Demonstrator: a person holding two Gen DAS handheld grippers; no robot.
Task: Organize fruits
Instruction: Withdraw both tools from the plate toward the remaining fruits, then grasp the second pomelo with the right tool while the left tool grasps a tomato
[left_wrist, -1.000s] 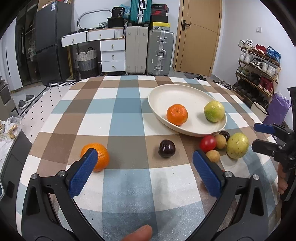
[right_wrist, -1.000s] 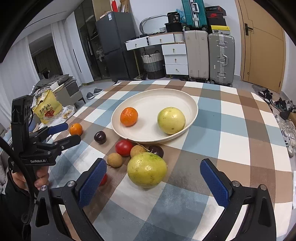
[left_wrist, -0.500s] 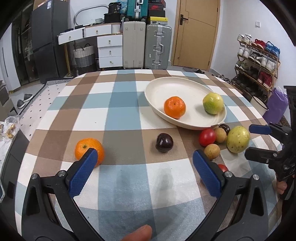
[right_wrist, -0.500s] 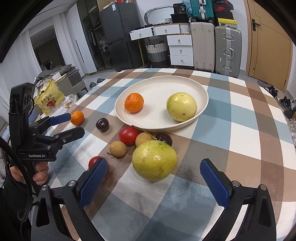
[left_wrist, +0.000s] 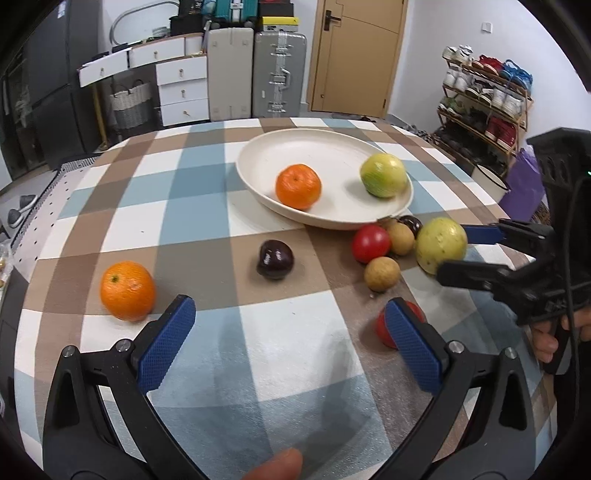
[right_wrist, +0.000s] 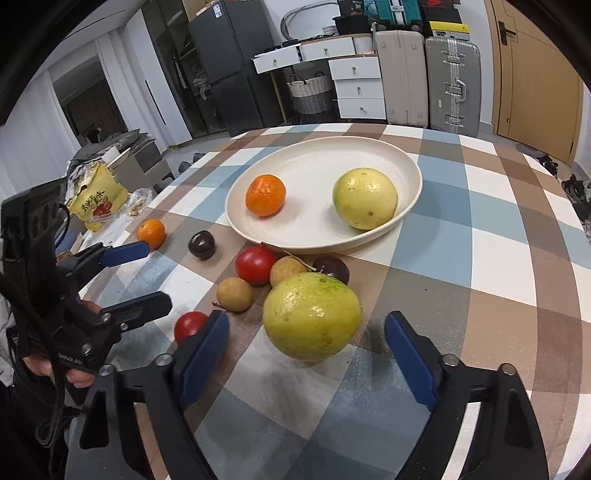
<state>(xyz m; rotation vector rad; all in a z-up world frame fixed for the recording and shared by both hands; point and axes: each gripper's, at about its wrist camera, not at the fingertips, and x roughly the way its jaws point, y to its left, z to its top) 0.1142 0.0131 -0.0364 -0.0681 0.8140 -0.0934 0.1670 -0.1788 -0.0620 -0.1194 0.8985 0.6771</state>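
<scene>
A large yellow-green fruit (right_wrist: 312, 319) lies on the checked cloth between the jaws of my right gripper (right_wrist: 306, 339). The jaws are closing and the pads stand a little clear of its sides. In the left wrist view the same fruit (left_wrist: 441, 245) sits between that gripper's fingers. My left gripper (left_wrist: 290, 308) hangs open over bare cloth, with a loose orange (left_wrist: 127, 290) and a dark plum (left_wrist: 275, 258) ahead of it. The cream plate (right_wrist: 314, 221) holds an orange (right_wrist: 266, 194) and a second yellow-green fruit (right_wrist: 365, 198).
A red tomato (right_wrist: 255, 265), two brown longans (right_wrist: 234, 294), a dark fruit (right_wrist: 332, 267) and a small red fruit (right_wrist: 190, 325) crowd the cloth in front of the plate. A snack bag (right_wrist: 94, 201) lies off the table's left edge. Suitcases and drawers stand behind.
The right jaws have narrowed around the yellow-green fruit. The left gripper has edged forward and lower, so the orange and plum look nearer. No fruit has moved.
</scene>
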